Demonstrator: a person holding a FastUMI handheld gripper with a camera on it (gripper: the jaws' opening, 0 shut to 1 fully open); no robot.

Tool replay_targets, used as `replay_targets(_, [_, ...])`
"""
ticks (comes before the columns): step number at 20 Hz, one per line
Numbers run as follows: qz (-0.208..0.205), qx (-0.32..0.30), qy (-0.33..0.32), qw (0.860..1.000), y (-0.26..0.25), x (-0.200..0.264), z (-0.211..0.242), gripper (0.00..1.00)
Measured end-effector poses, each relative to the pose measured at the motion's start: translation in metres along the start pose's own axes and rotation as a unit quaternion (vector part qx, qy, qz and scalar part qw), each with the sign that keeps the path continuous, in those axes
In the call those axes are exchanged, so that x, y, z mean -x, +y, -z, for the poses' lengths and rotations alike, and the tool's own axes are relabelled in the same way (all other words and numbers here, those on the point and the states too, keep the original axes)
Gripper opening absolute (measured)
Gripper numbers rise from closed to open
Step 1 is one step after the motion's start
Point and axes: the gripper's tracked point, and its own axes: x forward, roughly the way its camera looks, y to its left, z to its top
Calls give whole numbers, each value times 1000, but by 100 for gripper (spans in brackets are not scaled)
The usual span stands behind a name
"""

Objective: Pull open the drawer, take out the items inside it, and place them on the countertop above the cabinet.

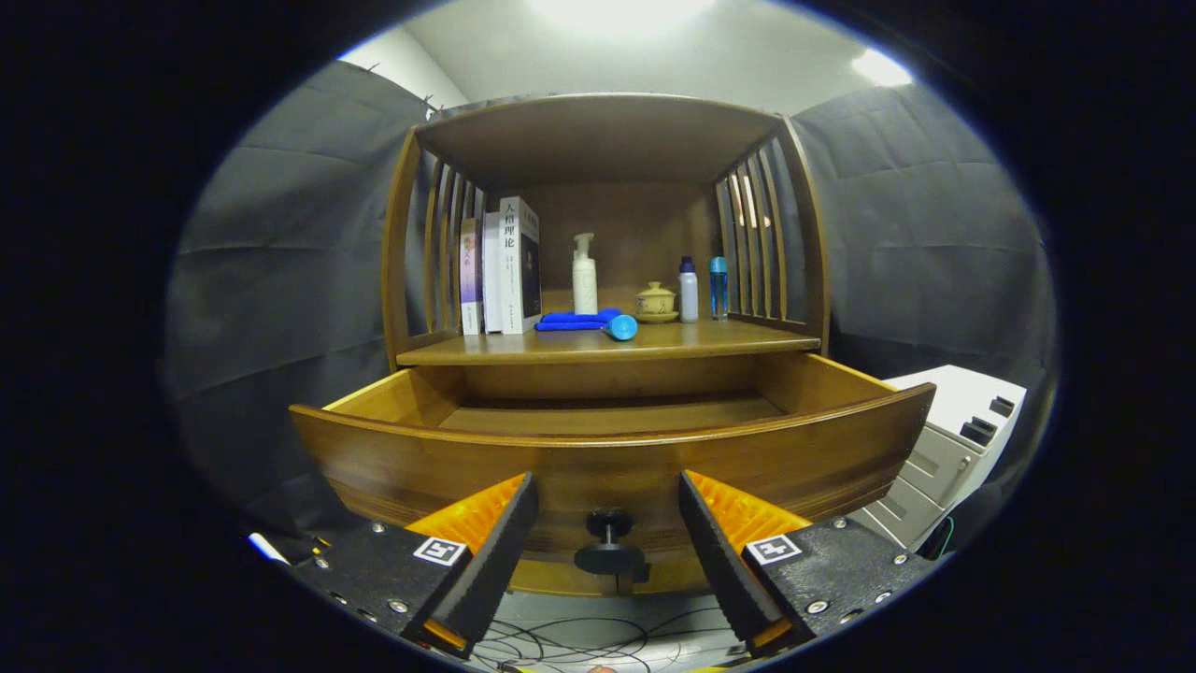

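gripper [607,509]: fingers spread, grasping nothing, knob [608,542] between them untouched | drawer [612,449]: pulled out below countertop [607,344] | blue item [590,322]: on countertop, beside books [500,266], bottles [585,274]

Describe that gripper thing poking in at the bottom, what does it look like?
The gripper has two wedge-shaped fingers, set apart, with ridged inner faces. Each sits on a flat dark block studded with silver screws and carries a small square black-and-white marker. The fingers stand open either side of the drawer knob, not touching it.
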Motion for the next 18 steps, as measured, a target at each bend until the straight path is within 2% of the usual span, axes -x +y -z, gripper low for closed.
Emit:
replay_targets(11, [2, 13, -8, 1000, -7, -3, 1, 93])
replay_targets(18, [-6, 9, -1, 1000, -9, -39, -7, 94])
